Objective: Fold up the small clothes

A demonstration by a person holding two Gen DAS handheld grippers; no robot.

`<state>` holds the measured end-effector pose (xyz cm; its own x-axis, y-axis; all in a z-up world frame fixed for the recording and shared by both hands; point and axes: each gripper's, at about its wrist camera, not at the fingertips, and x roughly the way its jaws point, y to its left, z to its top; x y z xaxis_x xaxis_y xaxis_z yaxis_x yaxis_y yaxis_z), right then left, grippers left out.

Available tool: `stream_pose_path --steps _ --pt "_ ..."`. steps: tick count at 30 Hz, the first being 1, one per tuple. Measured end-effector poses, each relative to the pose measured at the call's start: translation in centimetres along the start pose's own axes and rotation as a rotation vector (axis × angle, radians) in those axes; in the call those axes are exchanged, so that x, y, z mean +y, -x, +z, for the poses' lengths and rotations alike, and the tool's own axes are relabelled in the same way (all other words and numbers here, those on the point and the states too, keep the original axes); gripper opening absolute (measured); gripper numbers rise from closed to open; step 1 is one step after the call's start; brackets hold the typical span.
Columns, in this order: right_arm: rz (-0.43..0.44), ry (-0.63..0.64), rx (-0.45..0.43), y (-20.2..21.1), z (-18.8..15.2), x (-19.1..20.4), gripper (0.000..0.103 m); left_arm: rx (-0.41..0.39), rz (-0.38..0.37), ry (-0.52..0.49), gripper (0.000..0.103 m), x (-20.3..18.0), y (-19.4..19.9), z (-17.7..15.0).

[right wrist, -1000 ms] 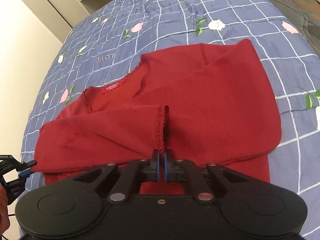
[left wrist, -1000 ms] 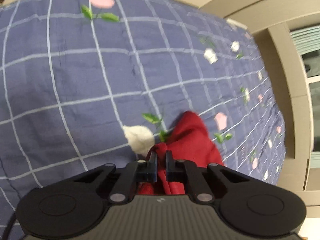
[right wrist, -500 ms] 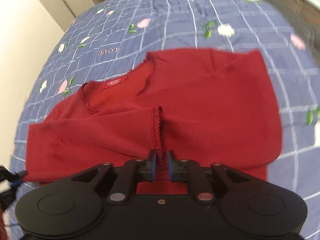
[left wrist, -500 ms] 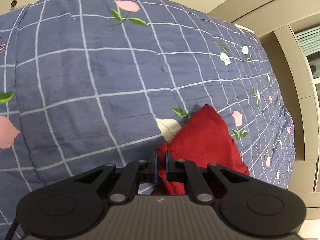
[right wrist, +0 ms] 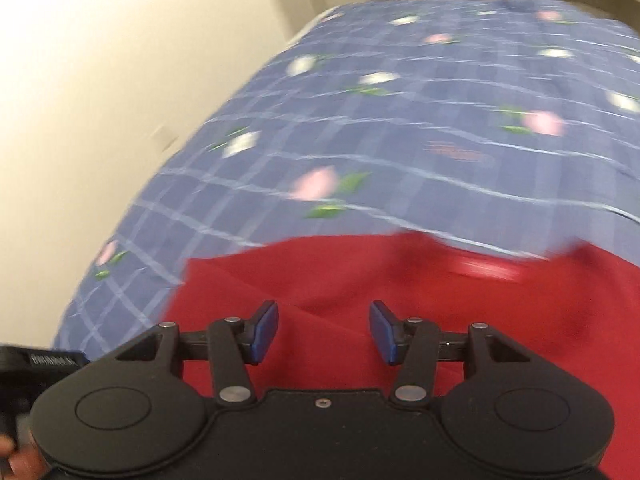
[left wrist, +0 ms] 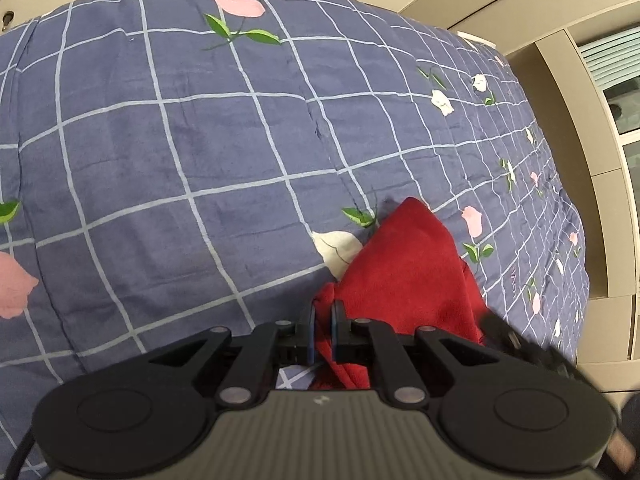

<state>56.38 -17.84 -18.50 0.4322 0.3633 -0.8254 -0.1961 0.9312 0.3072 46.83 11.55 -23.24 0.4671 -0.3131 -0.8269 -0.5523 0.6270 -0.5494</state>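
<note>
Left wrist view: the left gripper is closed on a bunched edge of the red top, with the cloth pinched between the blue pads. From the jaws the top rises toward one o'clock as a raised fold and ends in a corner on the quilt, a blue checked cover with flower prints. A white flower sits just beside the fold at eleven o'clock from the jaws. A blurred dark shape at four o'clock, low in frame, cannot be identified. Right wrist view: the picture is smeared by motion. The right gripper has just been opening; its jaws stand apart with nothing between the pads, and the top lies spread beneath and beyond them, filling the lower frame from nine to three o'clock. The quilt runs on toward twelve o'clock, with a pale wall at ten. Assessment: folding appears partly done. One part seems laid and let go by the right side, while the left corner is not yet set down. Further folds and final flattening likely remain; the blur prevents confirming how neat the top lies.
</note>
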Motion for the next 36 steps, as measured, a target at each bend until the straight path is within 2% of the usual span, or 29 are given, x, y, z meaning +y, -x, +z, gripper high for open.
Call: stream_pose_path --steps 2,4,7,9,11,12,13,16,20,22,25,28,30,33,34,36 --pt "0.039 0.049 0.038 -2.2 0.9 2.2 0.053 0.003 -0.001 0.008 0.007 0.2 0.0 0.0" --pt "0.038 0.102 0.079 -4.3 1.2 3.9 0.052 0.009 0.001 0.017 0.007 0.4 -0.2 0.0" --pt "-0.040 0.140 0.130 -6.8 1.1 4.6 0.052 0.021 0.016 0.009 0.008 0.5 -0.7 0.2" --pt "-0.091 0.122 0.127 -7.0 0.8 3.6 0.051 0.031 0.029 -0.008 0.010 0.5 -1.0 0.4" --pt "-0.114 0.081 0.092 -5.8 0.6 2.1 0.053 0.039 0.044 -0.024 0.013 0.4 -1.1 0.5" --pt "-0.122 0.063 0.071 -4.8 0.3 1.3 0.059 0.041 0.051 -0.034 0.018 0.4 -1.1 0.6" --pt "-0.135 0.050 0.048 -3.8 -0.1 0.4 0.069 0.042 0.057 -0.046 0.027 0.3 -1.0 0.7" --pt "-0.172 0.013 -0.019 0.5 -2.3 -2.2 0.085 0.024 0.075 -0.094 0.040 0.1 -0.2 0.8" --pt "-0.321 -0.072 -0.079 6.1 -6.6 -5.3 0.087 -0.016 0.085 -0.149 0.042 -0.1 1.1 1.0" --pt "-0.377 -0.151 -0.114 9.1 -9.2 -7.1 0.092 -0.022 0.096 -0.182 0.042 -0.5 1.3 1.1" --pt "-0.457 -0.220 -0.094 11.2 -12.3 -9.1 0.095 -0.013 0.117 -0.242 0.044 -1.2 0.7 1.2" --pt "-0.461 -0.260 -0.070 11.6 -13.8 -10.5 0.095 -0.017 0.146 -0.292 0.046 -1.9 0.0 0.8" --pt "-0.454 -0.274 -0.072 11.4 -14.1 -11.1 0.096 -0.019 0.201 -0.303 0.045 -2.1 -0.6 0.7" --pt "-0.479 -0.332 -0.039 10.1 -14.2 -12.3 0.096 -0.039 0.329 -0.238 0.042 -2.0 -0.8 1.1" --pt "-0.508 -0.359 -0.022 9.7 -14.1 -12.6 0.094 -0.045 0.343 -0.218 0.042 -1.8 -0.6 1.2" --pt "-0.562 -0.407 -0.010 9.8 -14.4 -13.1 0.094 -0.058 0.322 -0.187 0.042 -1.7 0.2 1.3"
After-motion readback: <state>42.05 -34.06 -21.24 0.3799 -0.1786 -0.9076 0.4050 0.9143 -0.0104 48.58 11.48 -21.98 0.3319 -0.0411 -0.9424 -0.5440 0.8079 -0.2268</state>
